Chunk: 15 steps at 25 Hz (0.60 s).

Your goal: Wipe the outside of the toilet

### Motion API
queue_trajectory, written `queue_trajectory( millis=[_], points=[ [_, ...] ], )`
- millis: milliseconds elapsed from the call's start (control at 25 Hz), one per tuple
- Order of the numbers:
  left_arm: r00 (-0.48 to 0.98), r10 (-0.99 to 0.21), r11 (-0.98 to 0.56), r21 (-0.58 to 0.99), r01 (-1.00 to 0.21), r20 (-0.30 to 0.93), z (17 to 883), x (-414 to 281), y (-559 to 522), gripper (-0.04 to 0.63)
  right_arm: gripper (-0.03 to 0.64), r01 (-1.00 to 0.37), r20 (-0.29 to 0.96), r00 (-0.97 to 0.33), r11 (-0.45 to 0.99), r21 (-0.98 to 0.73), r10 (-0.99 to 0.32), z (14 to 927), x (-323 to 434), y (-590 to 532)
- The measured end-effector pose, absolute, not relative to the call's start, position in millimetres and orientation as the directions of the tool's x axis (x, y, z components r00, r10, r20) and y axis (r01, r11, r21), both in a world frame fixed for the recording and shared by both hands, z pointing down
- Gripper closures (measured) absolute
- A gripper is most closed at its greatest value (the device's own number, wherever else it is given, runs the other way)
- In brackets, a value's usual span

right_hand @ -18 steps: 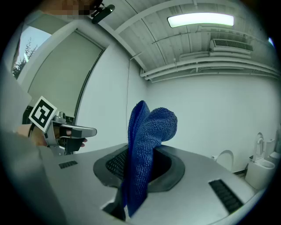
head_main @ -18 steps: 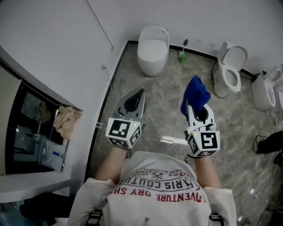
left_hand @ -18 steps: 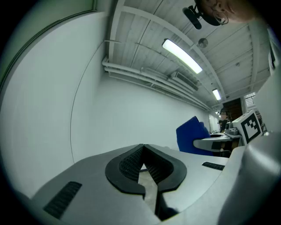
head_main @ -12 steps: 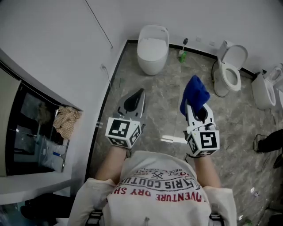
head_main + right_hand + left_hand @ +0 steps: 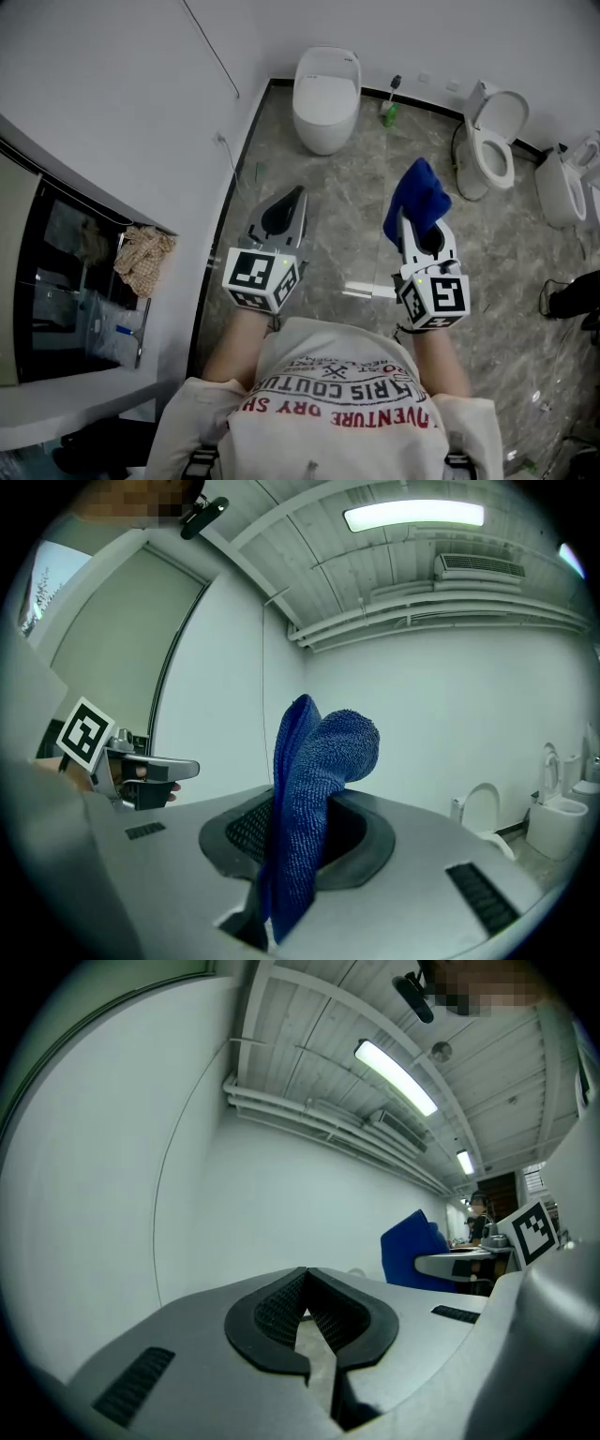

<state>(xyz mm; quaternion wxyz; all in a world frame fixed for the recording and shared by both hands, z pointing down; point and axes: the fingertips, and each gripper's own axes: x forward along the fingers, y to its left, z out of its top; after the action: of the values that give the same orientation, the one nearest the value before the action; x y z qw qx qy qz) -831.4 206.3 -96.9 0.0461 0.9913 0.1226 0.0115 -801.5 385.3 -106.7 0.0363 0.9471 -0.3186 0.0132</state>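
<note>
A white toilet [image 5: 325, 89] with its lid down stands on the marble floor against the far wall, well ahead of both grippers. In the head view my right gripper [image 5: 405, 220] is shut on a blue cloth [image 5: 417, 195], which sticks up past its tips. The right gripper view shows the blue cloth [image 5: 314, 789] pinched between the black pads of my right gripper [image 5: 298, 841]. My left gripper [image 5: 298, 195] is held at the same height to the left. In its own view the left gripper [image 5: 306, 1277] is shut with nothing in it.
A second toilet [image 5: 492, 141] with its lid up and a third one [image 5: 561, 192] stand at the right. A green toilet brush [image 5: 388, 111] leans by the far wall. A white wall runs along the left, with a beige rag [image 5: 141, 258] on a dark cabinet.
Almost nothing differs. The view has shifted slightly, so the toilets sit a little higher, and the right gripper with the cloth has drifted a touch to the right.
</note>
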Motion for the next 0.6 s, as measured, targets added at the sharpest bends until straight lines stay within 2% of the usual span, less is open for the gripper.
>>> queue_trajectory(
  millis=[280,600],
  points=[
    [0.971,0.239,-0.965,0.122,0.233,0.032,-76.3,-822.1,169.3,0.589,0.54,-0.575,0.051,0.818,-0.816,0.063,-0.573,-93.9,-787.1,361.5],
    [0.968,0.238,-0.962,0.159,0.224,0.078,-52.2,-770.7,150.0,0.589,0.54,-0.587,0.092,0.808,-0.808,0.044,-0.582,-77.9,-725.0,343.2]
  ],
)
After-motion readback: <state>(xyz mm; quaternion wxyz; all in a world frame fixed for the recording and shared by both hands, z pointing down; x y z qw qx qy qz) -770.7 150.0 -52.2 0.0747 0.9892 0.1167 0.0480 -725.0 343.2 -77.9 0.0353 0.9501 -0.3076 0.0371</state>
